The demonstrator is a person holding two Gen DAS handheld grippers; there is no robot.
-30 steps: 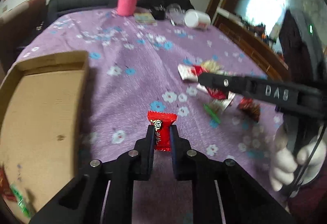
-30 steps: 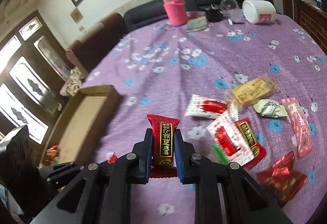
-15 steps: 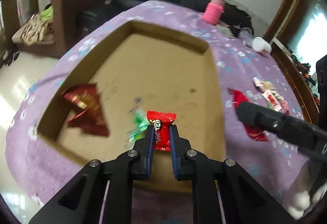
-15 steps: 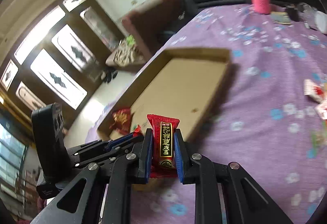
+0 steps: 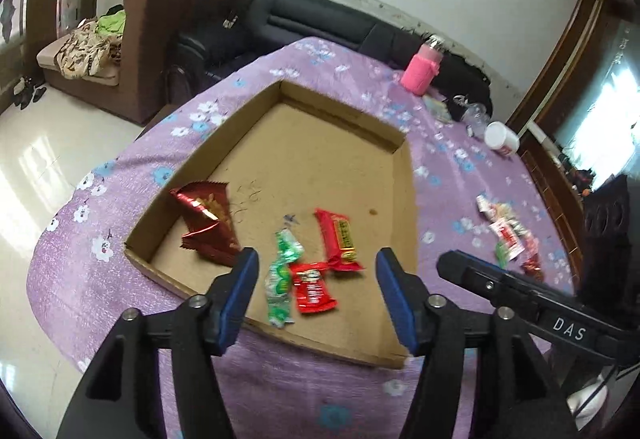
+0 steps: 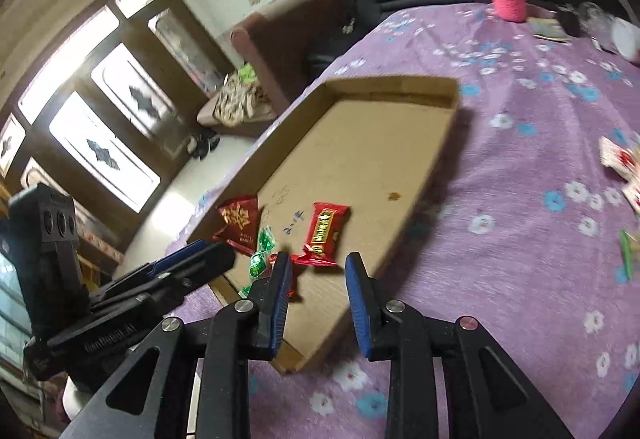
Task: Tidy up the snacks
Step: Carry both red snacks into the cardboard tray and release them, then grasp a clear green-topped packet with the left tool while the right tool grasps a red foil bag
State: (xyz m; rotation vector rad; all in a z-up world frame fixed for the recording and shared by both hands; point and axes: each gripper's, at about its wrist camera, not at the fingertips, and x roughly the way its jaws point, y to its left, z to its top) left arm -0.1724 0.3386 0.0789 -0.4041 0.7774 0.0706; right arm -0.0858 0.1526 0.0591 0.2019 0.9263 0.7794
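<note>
Snacks lie in the near end of the shallow brown cardboard tray [image 5: 340, 143] on the purple flowered tablecloth [image 5: 452, 183]: left to right, a dark red foil pouch [image 5: 206, 223], a green twisted candy wrapper [image 5: 282, 271], a small red packet [image 5: 310, 289], and a long red bar with a gold label [image 5: 338, 239]. Half a second ago each gripper clamped one red snack; both jaws have just been opening. The left gripper [image 5: 316, 295] gapes wide and empty above the small packet, the right gripper [image 6: 316, 287] is partly open and empty. More wrapped snacks [image 5: 506, 235] sit towards the cloth's right edge.
</note>
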